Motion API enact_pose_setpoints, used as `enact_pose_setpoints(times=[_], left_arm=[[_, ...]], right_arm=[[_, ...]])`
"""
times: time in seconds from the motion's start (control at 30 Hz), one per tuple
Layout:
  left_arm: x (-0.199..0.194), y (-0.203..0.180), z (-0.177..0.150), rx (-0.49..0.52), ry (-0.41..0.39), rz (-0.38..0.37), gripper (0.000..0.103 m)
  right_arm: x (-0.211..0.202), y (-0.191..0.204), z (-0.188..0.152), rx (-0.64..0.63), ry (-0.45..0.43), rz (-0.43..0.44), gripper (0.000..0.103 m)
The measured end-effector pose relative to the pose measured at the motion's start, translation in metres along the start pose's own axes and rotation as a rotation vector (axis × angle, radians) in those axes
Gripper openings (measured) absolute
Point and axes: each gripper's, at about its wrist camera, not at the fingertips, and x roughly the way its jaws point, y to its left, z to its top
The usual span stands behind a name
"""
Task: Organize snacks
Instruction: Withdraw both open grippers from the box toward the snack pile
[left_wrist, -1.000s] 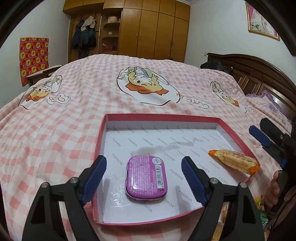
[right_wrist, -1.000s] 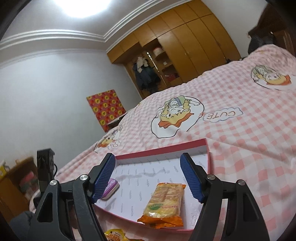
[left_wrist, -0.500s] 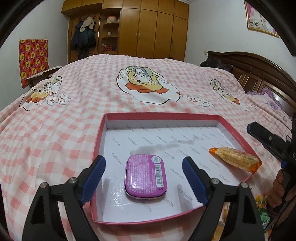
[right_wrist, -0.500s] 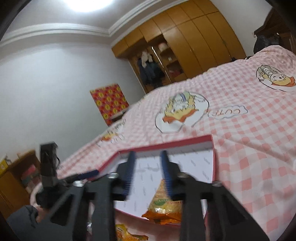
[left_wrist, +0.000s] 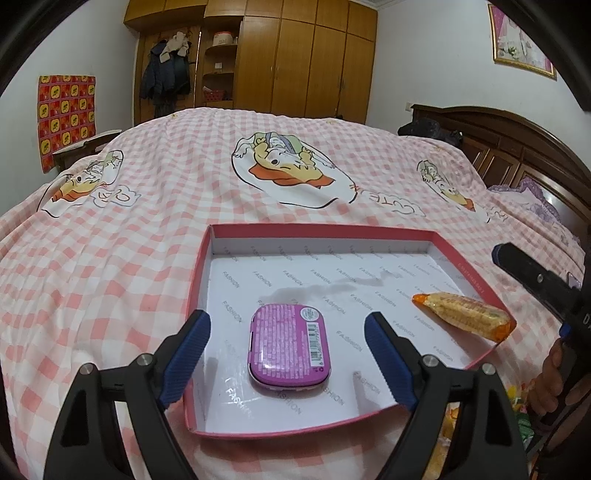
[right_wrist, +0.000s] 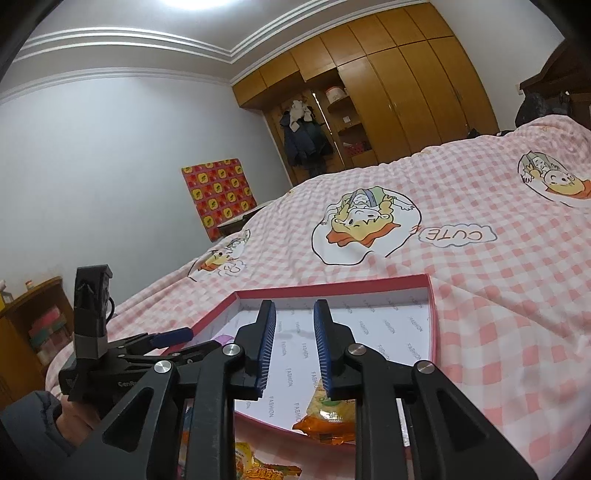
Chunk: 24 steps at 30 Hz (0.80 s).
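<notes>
A shallow pink-rimmed box (left_wrist: 201, 273) with a white printed floor lies on the checked bed cover. A purple tin (left_wrist: 289, 347) lies in its near left part. An orange and yellow snack packet (left_wrist: 463, 317) lies at its right edge. My left gripper (left_wrist: 288, 350) is open and empty, its fingers either side of the tin. My right gripper (right_wrist: 294, 347) has its jaws nearly closed, with nothing between them, above the box (right_wrist: 430, 295). The packet (right_wrist: 327, 415) shows below its fingers. The right gripper also shows at the right of the left wrist view (left_wrist: 532, 280).
More snack packets (right_wrist: 258, 467) lie on the bed in front of the box, near the right gripper. The pink checked bed cover (left_wrist: 110, 258) spreads all around. A wooden headboard (left_wrist: 517, 155) stands to the right and a wardrobe (left_wrist: 295, 59) at the back.
My right gripper was wide open a second ago and its jaws have closed to a narrow gap. It has also lifted a little. The left gripper has barely moved.
</notes>
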Motion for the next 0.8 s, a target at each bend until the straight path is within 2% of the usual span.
enact_pose_setpoints(times=[0.1,0.27,0.4,0.5,0.67,0.8], left_arm=[[-0.010,-0.001,-0.001,0.004,-0.018,0.014,0.089],[-0.030,0.003,-0.004,-0.003,-0.065,0.055,0.089],[-0.046,0.009,-0.004,-0.011,-0.097,0.108,0.092],[-0.055,0.011,-0.005,-0.010,-0.103,0.117,0.094],[-0.066,0.008,-0.009,0.002,-0.099,0.114,0.096],[-0.073,0.003,-0.011,0.010,-0.078,0.094,0.096]], right_arm=[[-0.002,0.005,0.001,-0.019,0.002,-0.013,0.024],[-0.009,0.021,-0.001,-0.079,-0.002,0.001,0.046],[-0.013,0.030,-0.005,-0.101,-0.001,-0.026,0.063],[-0.016,0.031,-0.007,-0.083,0.004,-0.055,0.074],[-0.025,0.028,-0.011,-0.042,0.000,-0.106,0.084],[-0.034,0.031,-0.016,-0.036,0.011,-0.112,0.086]])
